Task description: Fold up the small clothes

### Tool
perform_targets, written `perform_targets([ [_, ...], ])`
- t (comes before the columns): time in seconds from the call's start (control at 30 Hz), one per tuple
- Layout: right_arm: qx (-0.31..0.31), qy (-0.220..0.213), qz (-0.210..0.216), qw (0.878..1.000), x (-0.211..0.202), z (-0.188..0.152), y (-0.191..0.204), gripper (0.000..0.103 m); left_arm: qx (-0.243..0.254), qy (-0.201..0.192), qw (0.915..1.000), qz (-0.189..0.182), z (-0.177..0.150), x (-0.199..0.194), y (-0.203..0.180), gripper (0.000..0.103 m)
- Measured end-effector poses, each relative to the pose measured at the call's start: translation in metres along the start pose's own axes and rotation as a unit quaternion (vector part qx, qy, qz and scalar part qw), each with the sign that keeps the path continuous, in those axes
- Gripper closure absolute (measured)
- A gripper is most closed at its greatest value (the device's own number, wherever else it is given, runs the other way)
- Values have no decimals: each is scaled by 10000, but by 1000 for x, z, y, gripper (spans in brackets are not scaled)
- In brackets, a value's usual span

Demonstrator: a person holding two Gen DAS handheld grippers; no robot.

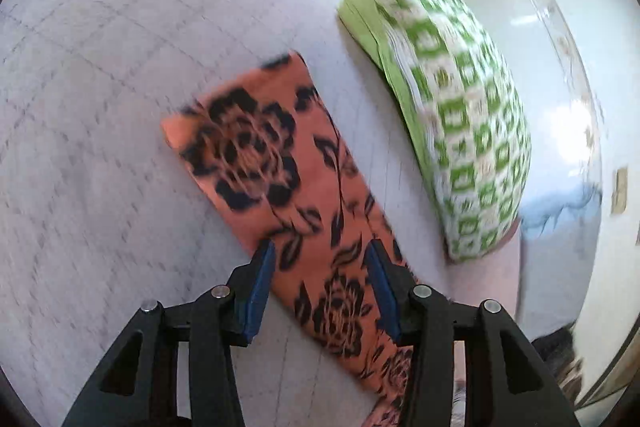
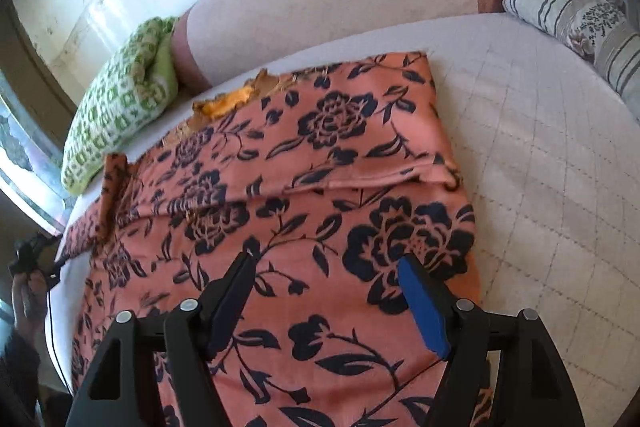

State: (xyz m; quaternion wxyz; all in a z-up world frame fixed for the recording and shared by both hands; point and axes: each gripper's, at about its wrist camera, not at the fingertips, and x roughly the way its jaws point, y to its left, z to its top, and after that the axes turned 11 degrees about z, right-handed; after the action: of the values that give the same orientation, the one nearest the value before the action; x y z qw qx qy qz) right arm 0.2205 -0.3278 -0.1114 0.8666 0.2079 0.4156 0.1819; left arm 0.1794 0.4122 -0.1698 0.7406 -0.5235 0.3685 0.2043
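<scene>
Subject: one orange floral garment lying flat on the bed, partly folded, with one layer doubled over the far portion and a ragged yellow-orange edge showing at its far left corner.

Right gripper: fingers spread wide, nothing between them, poised directly above the garment's near half. The doubled layer's edge runs crosswise just beyond the fingertips, so the cloth lies straight ahead and below.

Left gripper: fingers likewise spread and empty. In its view the garment appears as a long strip, its long axis running from between the fingers away toward the far left; the green patterned pillow sits just to the right of the garment.

Assessment: both grippers are over the garment. The right appears better centred over it for the next fold. Contact with the cloth cannot be confirmed for either.
</scene>
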Motion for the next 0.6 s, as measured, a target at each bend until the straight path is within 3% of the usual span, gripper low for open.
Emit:
perform_targets([
  [0.07, 32, -59, 101, 9999, 2, 2, 3, 26, -241, -171, 9994, 163, 0, -7, 4, 37],
  [0.1, 50, -65, 184, 9998, 3, 3, 3, 26, -321, -319, 9985, 307, -2, -11, 4, 27],
  [0.17, 21, -29, 188, 9998, 6, 2, 4, 26, -168, -561, 9962, 638, -4, -14, 1, 26],
  [0.33, 74, -46, 254, 9996, 6, 2, 1, 26, -18, -639, 9920, 1088, 1, -7, -14, 27],
  [0.37, 64, -63, 258, 9996, 6, 2, 2, 26, 29, -647, 9903, 1228, 5, -4, -18, 32],
  [0.4, 62, -65, 259, 9996, 6, 2, 2, 26, 80, -649, 9891, 1321, 9, 1, -23, 62],
  [0.47, 88, -47, 275, 9996, 7, 1, 1, 26, 99, -431, 9852, 1655, 16, 10, -18, 101],
  [0.53, 82, -90, 295, 9995, 5, 1, 2, 26, -49, -400, 9856, 1642, 22, 11, -17, 100],
  [0.6, 90, -170, 323, 9993, 1, 3, 2, 26, 236, -680, 9819, 1752, 18, -1, -34, 101],
])
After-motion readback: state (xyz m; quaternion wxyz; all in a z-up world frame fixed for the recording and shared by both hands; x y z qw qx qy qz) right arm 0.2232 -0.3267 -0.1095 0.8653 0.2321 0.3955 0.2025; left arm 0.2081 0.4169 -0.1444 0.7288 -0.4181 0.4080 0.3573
